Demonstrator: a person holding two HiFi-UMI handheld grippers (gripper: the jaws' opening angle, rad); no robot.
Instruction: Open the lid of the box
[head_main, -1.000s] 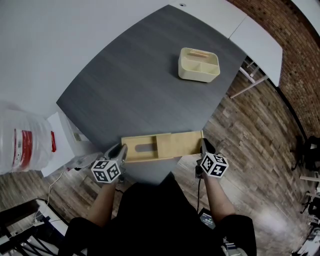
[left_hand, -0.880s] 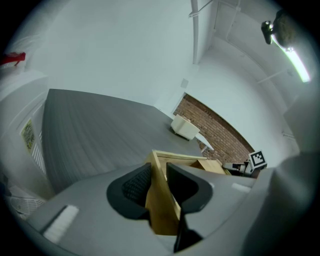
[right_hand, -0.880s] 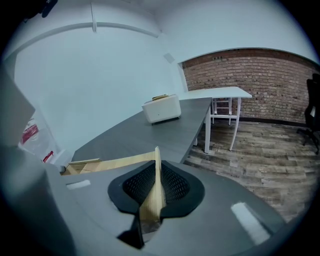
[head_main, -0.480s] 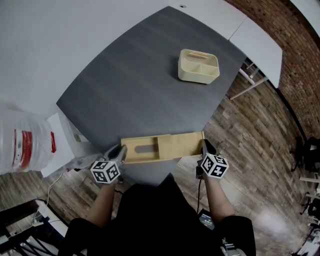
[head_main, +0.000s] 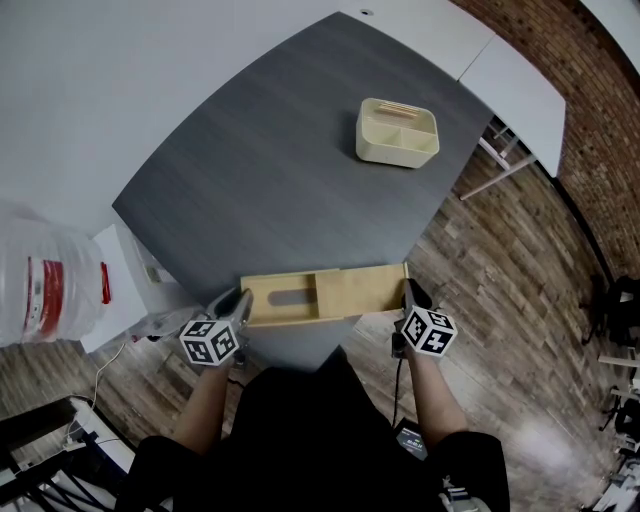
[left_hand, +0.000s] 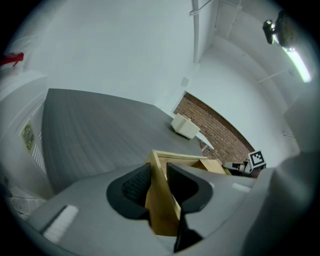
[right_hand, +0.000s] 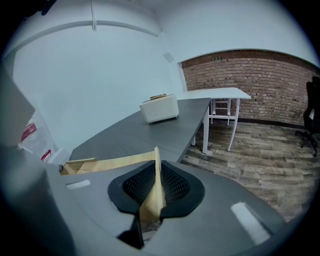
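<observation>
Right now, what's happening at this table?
A person is working a wooden box at the near edge of the grey table, one gripper on each end. The left gripper is clamped on the box's left end wall, the right gripper on a thin wooden edge at the right end. The slotted lid looks partly slid, not off.

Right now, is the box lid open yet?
Partly. Done: the lid looks slid partway, and the wooden box shows an open stretch at its left end. In hand: the left gripper clamps the box's end wall, and the right gripper pinches the lid's thin edge. Left: sliding it the rest of the way.
</observation>
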